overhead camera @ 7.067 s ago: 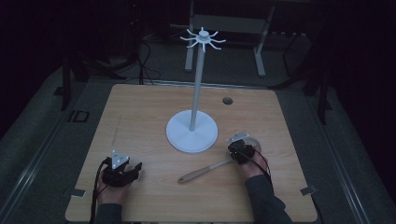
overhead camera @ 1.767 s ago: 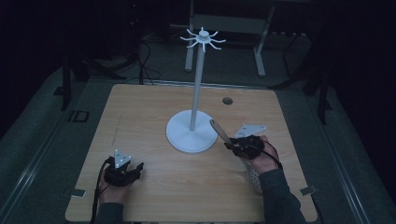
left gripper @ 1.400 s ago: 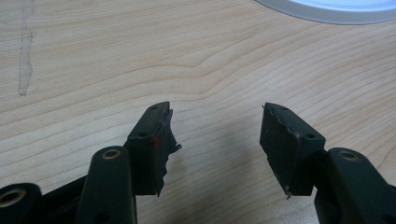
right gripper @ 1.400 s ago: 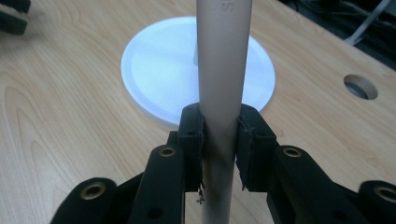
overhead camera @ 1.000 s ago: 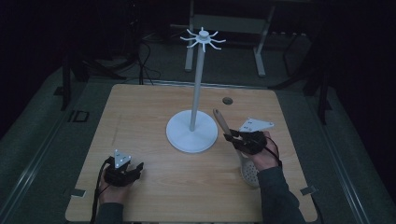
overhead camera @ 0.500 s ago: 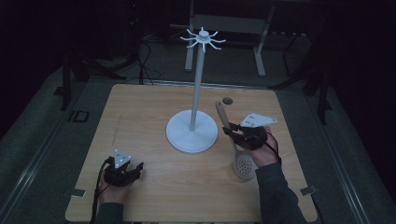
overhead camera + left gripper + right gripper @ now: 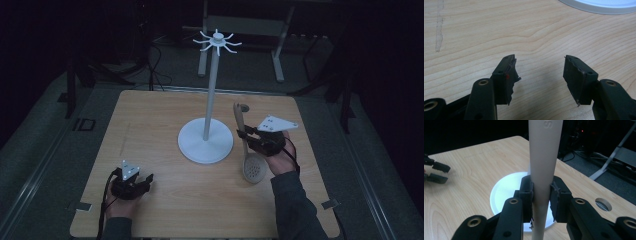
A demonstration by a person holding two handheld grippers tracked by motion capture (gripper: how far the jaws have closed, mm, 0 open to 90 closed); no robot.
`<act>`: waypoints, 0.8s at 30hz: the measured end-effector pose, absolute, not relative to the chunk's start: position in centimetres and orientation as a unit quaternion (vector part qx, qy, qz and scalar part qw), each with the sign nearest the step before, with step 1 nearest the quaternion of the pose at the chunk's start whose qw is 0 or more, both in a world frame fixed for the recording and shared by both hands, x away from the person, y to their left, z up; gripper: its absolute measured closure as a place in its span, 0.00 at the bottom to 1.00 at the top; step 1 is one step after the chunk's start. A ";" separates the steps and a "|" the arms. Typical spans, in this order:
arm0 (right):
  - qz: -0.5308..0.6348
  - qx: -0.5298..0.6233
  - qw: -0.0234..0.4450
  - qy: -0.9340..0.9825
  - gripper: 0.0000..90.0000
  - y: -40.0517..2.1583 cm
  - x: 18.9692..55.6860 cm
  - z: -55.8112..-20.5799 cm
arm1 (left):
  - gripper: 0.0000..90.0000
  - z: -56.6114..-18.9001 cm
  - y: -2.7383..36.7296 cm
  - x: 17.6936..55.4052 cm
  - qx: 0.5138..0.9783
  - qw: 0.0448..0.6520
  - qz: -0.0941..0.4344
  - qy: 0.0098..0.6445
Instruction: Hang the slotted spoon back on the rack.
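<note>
A beige slotted spoon hangs nearly upright over the table's right half, its handle end up and its round head down. My right gripper is shut on the handle, both pads pressing its sides, and the gripper is held just right of the white stand. That stand has a round base, a tall pole and a ring of hooks at the top. Near the front left corner my left gripper rests low over the wood, open with nothing between its jaws.
The wooden table has a round hole near its far right edge. Behind the table stand dark cables and a metal frame. The stand's base edge lies ahead of the left gripper.
My right gripper has lifted the spoon a little and carried it slightly farther from the person, with the handle more upright. The left gripper has stayed where it was.
</note>
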State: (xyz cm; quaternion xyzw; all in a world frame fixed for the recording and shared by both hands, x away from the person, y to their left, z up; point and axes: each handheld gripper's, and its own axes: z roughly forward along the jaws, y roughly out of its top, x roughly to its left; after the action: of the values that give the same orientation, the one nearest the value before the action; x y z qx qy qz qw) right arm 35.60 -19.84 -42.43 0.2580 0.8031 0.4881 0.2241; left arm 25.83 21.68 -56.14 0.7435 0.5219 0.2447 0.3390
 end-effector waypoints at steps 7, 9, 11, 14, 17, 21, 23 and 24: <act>0.503 0.262 0.223 0.793 0.82 -19.6 35.8 -42.2 | 0.48 -56.1 21.7 25.8 0.743 0.340 0.246 0.521; 0.506 0.263 0.223 0.791 0.82 -19.5 35.9 -42.1 | 0.48 -56.1 21.7 25.8 0.743 0.340 0.247 0.521; 0.509 0.263 0.223 0.788 0.82 -19.4 35.9 -42.0 | 0.48 -56.1 21.7 25.8 0.742 0.341 0.247 0.522; 0.515 0.263 0.225 0.784 0.82 -19.3 35.9 -41.9 | 0.48 -56.1 21.7 25.8 0.741 0.342 0.247 0.523; 0.518 0.265 0.223 0.782 0.82 -19.2 36.1 -41.8 | 0.48 -56.1 21.7 25.8 0.741 0.342 0.247 0.522; 0.520 0.263 0.225 0.781 0.82 -19.0 36.1 -41.6 | 0.48 -56.1 21.7 25.8 0.741 0.343 0.247 0.522; 0.523 0.264 0.227 0.778 0.82 -19.0 36.1 -41.5 | 0.48 -56.1 21.7 25.8 0.741 0.343 0.247 0.523; 0.525 0.263 0.227 0.777 0.82 -18.9 36.1 -41.5 | 0.48 -56.1 21.7 25.8 0.741 0.343 0.247 0.523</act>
State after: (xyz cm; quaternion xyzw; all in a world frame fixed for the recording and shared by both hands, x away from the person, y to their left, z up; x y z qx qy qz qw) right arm 36.09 -18.95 -41.51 0.2635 0.7767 0.5249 0.2275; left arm 25.80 21.73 -56.09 0.7406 0.5227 0.2467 0.3427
